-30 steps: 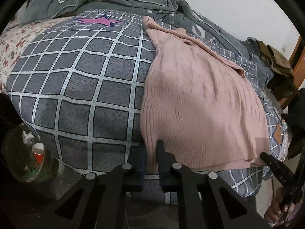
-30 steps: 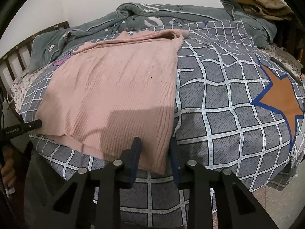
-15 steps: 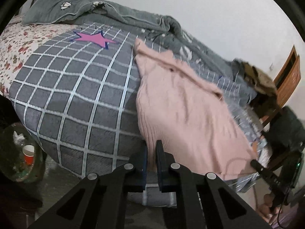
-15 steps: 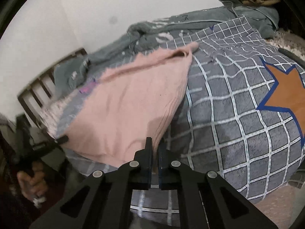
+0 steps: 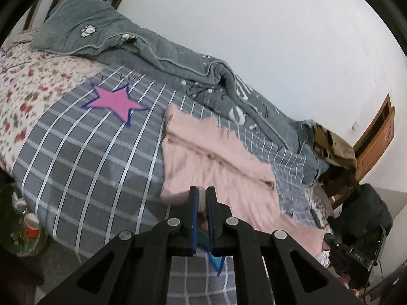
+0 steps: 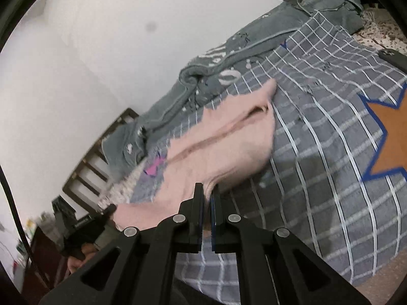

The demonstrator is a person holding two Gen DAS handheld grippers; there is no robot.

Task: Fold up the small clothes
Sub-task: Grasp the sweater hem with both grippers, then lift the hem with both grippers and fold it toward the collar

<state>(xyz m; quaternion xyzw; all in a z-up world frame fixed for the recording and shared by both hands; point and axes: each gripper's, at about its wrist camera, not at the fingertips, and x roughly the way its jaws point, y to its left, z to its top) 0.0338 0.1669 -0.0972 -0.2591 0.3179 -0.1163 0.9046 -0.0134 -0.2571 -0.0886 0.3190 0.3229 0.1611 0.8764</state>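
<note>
- The bed (image 5: 84,167) has a grey checked cover. The near edge of it is close, so a slack part of the top could slide off toward the floor.
- The grey blanket (image 5: 162,58) is bunched along the far side. If the lifted edge is carried too far, it could land on that lump and the fold would not lie flat.
- The pink knit top (image 5: 216,157) lies on the bed cover, with its near edge lifted off it. It is soft and stretchy, so it may sag in the middle between the two corners and fold crooked.
- The left hand-held gripper (image 5: 202,198) is pinching one near corner of the top. Only a little cloth shows between its fingers, so a quick pull could tug it free.
- The right hand-held gripper (image 6: 207,198) is pinching the other near corner. If one side goes higher or faster than the other, the edges will not line up.
</note>
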